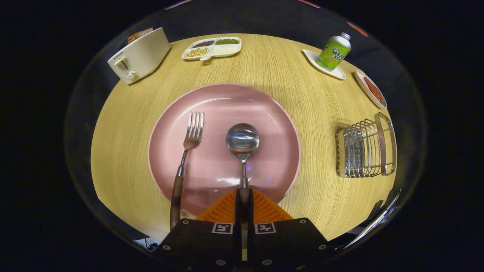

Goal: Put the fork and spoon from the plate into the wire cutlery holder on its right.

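Pinching the spoon (242,140) handle, the hand-held gripper (244,202) sits at the plate (223,99).
Fork (191,136) lies left of its fingers; wire cutlery holder (366,150) stands well right.

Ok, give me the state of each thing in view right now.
gripper: shut on the spoon handle
spoon: gripped, bowl over the plate
fork: lying on the plate, untouched
plate: holds both utensils
wire cutlery holder: upright, nothing in it

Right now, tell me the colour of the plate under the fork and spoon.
Pink, plain, with no pattern; the plate shows best in the gripper view.
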`<action>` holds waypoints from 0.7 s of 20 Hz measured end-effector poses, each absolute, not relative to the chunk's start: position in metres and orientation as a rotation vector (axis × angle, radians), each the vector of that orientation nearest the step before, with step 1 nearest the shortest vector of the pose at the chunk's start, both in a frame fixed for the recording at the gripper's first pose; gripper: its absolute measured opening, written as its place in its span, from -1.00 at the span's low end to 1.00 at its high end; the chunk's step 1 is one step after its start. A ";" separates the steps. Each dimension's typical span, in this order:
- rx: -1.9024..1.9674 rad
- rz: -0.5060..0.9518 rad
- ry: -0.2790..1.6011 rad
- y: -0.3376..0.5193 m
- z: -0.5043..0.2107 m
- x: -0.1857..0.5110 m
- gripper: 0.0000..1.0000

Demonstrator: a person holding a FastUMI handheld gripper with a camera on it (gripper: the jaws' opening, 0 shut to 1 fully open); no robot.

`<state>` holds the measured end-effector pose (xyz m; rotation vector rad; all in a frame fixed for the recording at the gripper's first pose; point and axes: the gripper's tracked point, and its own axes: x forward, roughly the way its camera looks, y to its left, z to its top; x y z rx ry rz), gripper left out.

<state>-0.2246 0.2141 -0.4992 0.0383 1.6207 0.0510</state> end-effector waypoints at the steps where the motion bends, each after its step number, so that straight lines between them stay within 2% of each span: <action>1: 0.064 0.046 1.599 0.215 -0.495 -0.219 -0.89; 10: 0.181 0.076 1.416 0.175 -0.424 -0.177 -0.90; 14: 0.166 0.055 1.324 0.129 -0.385 -0.163 -0.90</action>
